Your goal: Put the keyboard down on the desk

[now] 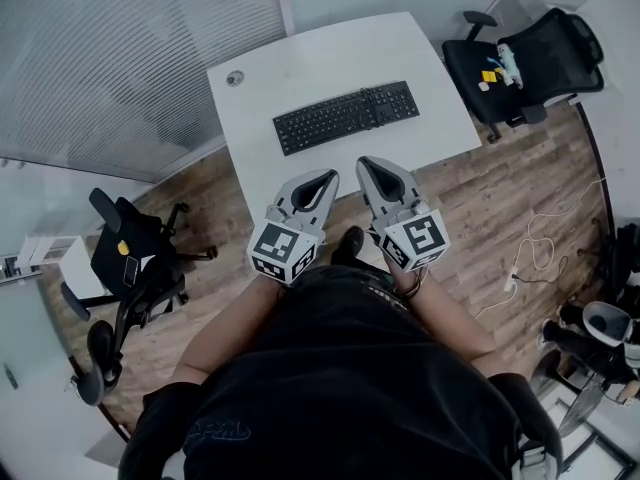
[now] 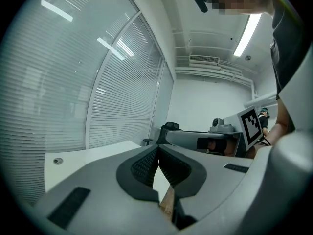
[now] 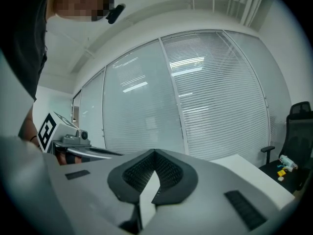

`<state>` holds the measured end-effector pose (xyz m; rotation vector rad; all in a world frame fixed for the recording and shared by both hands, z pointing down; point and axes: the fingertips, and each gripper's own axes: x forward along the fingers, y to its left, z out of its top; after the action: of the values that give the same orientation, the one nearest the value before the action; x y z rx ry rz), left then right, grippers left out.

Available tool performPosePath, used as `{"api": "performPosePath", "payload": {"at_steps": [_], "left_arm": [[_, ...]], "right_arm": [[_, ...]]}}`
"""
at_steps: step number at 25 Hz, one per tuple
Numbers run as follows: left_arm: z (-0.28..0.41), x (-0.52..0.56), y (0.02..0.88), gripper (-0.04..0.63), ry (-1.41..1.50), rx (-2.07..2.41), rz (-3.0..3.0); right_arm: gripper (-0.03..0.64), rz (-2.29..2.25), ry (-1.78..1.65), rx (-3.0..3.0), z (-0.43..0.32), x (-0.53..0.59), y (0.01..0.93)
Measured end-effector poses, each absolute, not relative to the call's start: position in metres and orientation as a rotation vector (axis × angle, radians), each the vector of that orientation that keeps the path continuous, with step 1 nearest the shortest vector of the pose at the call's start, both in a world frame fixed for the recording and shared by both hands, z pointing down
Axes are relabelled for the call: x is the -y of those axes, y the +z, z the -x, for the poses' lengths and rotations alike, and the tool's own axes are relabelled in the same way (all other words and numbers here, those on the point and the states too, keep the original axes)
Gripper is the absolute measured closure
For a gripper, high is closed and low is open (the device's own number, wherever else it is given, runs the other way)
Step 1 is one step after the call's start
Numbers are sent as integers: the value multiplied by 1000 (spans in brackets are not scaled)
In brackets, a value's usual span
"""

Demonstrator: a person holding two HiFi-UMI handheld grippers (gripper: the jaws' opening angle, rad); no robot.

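Two grippers are in front of you and both are empty: the keyboard (image 1: pixel 346 116) lies flat on the white desk (image 1: pixel 300 63), about in the middle of it and a little slanted against the front edge, and nothing touches it. So I judge that the putting down is done, and the step in hand is only to bring your hands clear. To do this well, keep both grippers higher than the desk edge and draw them straight toward your body, so that no tip catches the near side of the keyboard and pushes it. Do not swing wide to the right, because an office chair (image 1: pixel 525 63) stands just beside that corner of the desk. The left gripper (image 1: pixel 325 176) is clenched: in the left gripper view its ribbed pads (image 2: pixel 142 168) meet at the tip and hold nothing, and only desk and floor show through the gap behind the tip. The right gripper (image 1: pixel 368 164) is clenched in the same way, its tips together in the right gripper view with nothing between them. Both are near the front edge of the desk and apart from the keyboard
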<state>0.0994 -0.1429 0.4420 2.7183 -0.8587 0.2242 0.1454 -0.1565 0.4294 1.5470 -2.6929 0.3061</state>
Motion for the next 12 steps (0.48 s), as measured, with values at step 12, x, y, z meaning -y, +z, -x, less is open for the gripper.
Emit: {"api": "performPosePath", "payload": {"at_steps": [12], "left_arm": [[-14,107,434,580,224,793,-2776]], "right_arm": [[594,-1646,275,2654,-67,119,424]]}}
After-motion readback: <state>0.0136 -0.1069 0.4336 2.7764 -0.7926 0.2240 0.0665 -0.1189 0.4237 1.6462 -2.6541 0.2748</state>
